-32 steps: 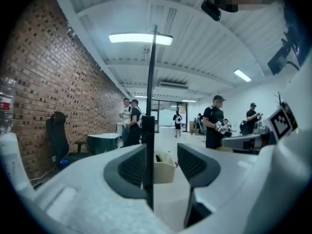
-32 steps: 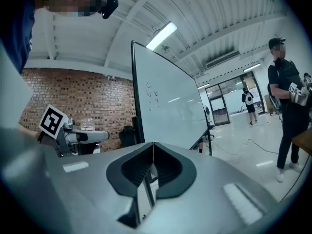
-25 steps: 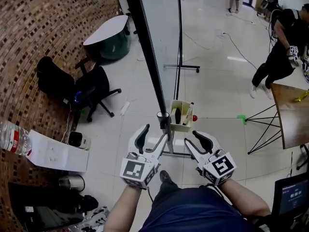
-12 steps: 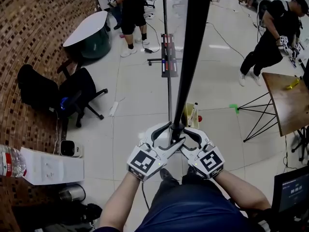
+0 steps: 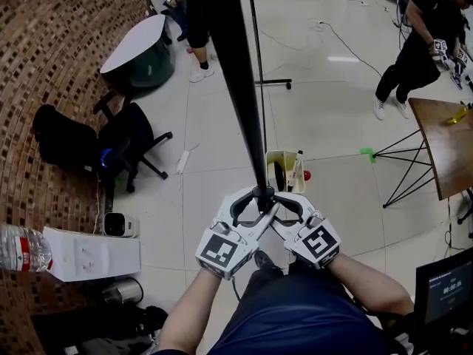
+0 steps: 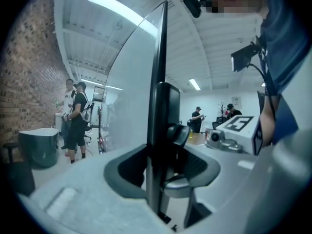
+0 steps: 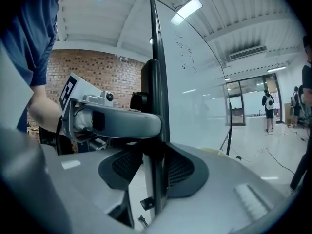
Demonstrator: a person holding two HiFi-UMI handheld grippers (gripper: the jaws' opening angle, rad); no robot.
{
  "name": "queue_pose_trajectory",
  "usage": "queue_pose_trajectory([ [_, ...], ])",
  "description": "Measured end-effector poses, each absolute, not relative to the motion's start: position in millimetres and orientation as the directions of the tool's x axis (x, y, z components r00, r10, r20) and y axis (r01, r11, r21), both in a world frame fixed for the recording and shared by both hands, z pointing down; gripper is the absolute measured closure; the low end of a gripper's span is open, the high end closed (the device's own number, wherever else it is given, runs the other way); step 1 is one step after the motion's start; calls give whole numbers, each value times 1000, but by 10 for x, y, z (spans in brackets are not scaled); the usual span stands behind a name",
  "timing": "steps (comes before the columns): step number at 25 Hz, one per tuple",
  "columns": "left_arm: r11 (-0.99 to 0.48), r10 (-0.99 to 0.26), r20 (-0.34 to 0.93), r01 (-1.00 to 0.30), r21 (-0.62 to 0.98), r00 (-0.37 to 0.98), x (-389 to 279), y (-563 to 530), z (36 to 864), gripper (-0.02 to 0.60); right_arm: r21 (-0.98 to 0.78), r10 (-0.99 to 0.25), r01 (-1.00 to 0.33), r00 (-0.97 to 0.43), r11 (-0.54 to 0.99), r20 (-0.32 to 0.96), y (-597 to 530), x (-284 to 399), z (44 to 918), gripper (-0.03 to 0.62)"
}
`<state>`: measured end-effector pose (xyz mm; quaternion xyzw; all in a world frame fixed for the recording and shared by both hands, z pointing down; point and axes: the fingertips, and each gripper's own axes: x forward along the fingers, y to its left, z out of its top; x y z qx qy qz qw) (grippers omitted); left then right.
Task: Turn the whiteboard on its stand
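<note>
Grippers moved in onto whiteboard (image 5: 238, 87) edge; left gripper (image 5: 257, 201), right gripper (image 5: 276, 203) jaws just closing, both clamping it.

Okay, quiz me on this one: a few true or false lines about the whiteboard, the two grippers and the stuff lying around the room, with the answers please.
1. The left gripper and the right gripper each have the edge of the whiteboard between their jaws. True; both pairs of jaws have just been closing, and their pads now sit against its black frame.
2. The water bottle stands upright. False: the water bottle lies on its side next to a white box.
3. A black office chair stands near the brick wall. True.
4. Nobody else is in the room. False: a person in black clothes stands at the upper right of the head view.
</note>
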<state>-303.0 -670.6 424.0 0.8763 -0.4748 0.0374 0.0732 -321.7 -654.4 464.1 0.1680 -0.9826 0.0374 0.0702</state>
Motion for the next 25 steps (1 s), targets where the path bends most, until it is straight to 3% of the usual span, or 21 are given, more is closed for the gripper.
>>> queue_pose_trajectory([
  [16,-525,-837,109,-843,121,537,-3078,-6421,4199,413,-89,-334,-349,-931,933,150,-6284,-3218,4559,465],
  [25,-591,-791,143,-803,78,595,-2669,-6203,4248,422,-89,-362,-376,-921,922,146,-6095,-2827,4595,461],
])
